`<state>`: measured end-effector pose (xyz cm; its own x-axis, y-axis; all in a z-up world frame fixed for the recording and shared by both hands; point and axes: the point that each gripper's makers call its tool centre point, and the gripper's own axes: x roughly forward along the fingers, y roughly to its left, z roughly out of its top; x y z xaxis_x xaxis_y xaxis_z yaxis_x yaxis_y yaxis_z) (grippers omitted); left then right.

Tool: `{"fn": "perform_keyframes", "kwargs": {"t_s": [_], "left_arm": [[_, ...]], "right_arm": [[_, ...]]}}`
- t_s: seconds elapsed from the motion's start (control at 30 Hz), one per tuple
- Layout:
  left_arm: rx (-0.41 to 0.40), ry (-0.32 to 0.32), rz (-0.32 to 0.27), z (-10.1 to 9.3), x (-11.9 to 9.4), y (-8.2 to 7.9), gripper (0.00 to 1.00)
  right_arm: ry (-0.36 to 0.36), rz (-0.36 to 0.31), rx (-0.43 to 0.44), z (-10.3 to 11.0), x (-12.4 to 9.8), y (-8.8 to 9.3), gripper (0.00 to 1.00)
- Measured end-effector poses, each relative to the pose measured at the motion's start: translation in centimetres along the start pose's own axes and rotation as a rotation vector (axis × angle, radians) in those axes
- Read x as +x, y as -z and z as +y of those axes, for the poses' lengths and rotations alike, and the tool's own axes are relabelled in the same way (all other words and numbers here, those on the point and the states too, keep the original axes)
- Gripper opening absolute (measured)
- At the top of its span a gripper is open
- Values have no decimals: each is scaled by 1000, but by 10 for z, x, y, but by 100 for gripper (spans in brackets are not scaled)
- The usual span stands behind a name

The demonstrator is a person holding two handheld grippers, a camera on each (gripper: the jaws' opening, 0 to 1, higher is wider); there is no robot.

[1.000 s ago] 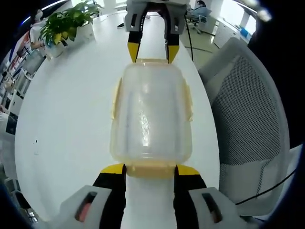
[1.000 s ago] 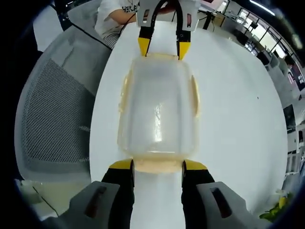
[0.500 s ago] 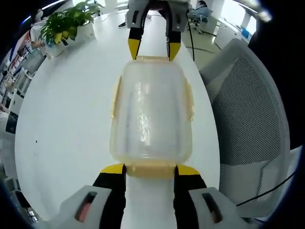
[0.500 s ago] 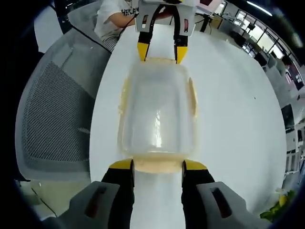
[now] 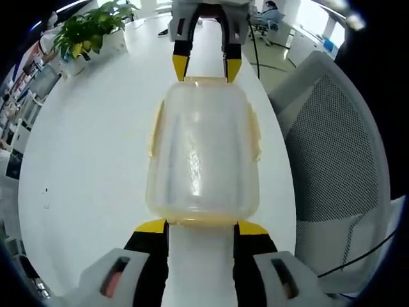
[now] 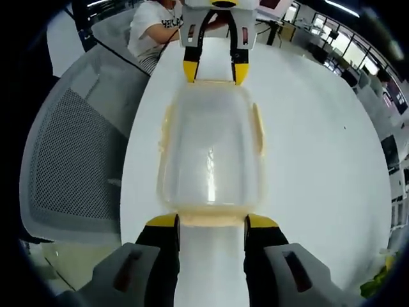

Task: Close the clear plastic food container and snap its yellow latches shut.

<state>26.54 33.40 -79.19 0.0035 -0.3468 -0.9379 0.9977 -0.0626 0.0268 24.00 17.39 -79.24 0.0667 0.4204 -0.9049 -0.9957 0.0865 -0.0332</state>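
Observation:
A clear plastic container (image 5: 203, 153) with its lid on lies on the white table (image 5: 83, 160). Pale yellow side latches (image 5: 154, 131) flare out along its long sides. My left gripper (image 5: 202, 227) is open, and its yellow-tipped jaws straddle the end latch (image 5: 202, 221) nearest it. At the container's far end my right gripper (image 5: 199, 67) stands the same way. In the right gripper view the container (image 6: 211, 153) lies lengthwise. My right gripper (image 6: 212, 222) is open around its near end latch (image 6: 212, 219), and the left gripper (image 6: 209, 71) is at the far end.
A grey mesh office chair (image 5: 332, 147) stands close along one table edge, also seen as the chair (image 6: 70, 160) in the right gripper view. A potted plant (image 5: 89, 32) sits at the table's far side. A person in a white shirt (image 6: 153, 25) sits beyond the table end.
The end latch between each gripper's jaws now shows as a thinner strip, folded closer to the container. Both grippers stay at the container's ends, each seen slightly farther off.

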Motion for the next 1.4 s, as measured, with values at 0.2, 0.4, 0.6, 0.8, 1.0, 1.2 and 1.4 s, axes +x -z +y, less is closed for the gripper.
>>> {"fn": "perform_keyframes", "kwargs": {"t_s": [0.2, 0.4, 0.6, 0.8, 1.0, 1.2, 1.4], "left_arm": [[7, -1, -1, -1, 0, 0, 35], [4, -5, 8, -3, 1, 1, 39], [15, -8, 13, -4, 4, 2, 43], [-15, -2, 6, -2, 2, 4, 41], [-281, 37, -75, -11, -11, 4, 43], [-565, 43, -137, -17, -24, 13, 37], [-1020, 19, -387, 0, -22, 2, 34]], "right_arm": [[9, -28, -15, 1, 0, 0, 37], [17, -47, 44, 2, 1, 1, 37], [18, -67, 64, 3, 1, 1, 38], [37, -77, 117, -2, -3, 1, 42], [32, -170, 340, 0, -19, 2, 43], [31, -315, 662, -4, -32, 0, 40], [33, -439, 903, -10, -31, -13, 38]]}}
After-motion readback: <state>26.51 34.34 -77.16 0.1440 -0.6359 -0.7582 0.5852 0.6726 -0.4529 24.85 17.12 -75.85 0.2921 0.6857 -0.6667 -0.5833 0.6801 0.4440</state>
